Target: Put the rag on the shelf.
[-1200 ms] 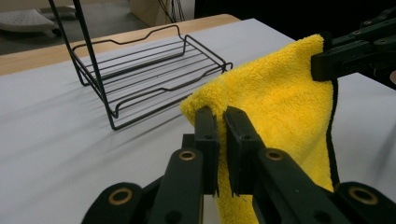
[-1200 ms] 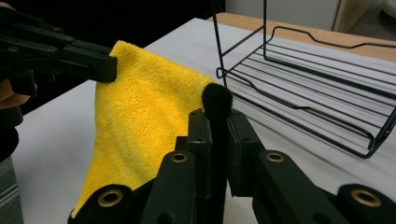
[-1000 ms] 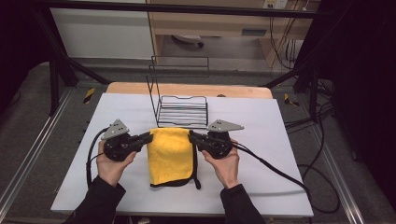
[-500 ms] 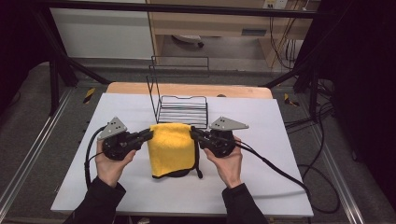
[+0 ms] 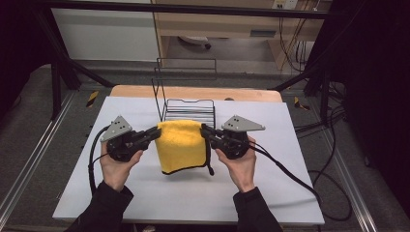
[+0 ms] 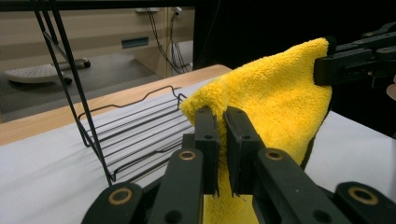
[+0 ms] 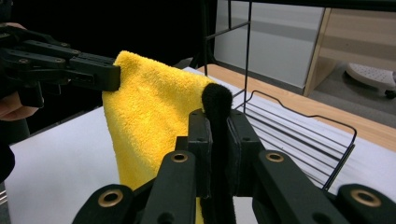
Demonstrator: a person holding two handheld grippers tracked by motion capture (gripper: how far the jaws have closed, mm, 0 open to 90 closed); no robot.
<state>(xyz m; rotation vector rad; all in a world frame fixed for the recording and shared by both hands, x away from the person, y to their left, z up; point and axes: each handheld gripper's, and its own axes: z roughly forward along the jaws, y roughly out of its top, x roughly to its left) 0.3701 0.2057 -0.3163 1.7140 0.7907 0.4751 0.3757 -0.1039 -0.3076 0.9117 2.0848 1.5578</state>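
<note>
A person's left gripper (image 5: 153, 134) pinches the top left corner of a yellow microfibre cloth (image 5: 182, 145), which hangs above the white table (image 5: 280, 188); the right gripper (image 5: 207, 131) pinches its black-edged top right corner. Just behind the cloth sits a black wire rack (image 5: 189, 107), nothing in it. Bare tabletop lies left, right and in front.

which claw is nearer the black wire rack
Right, narrowly. The right claw sits at the black wire rack's near corner; the left claw is slightly farther out.
</note>
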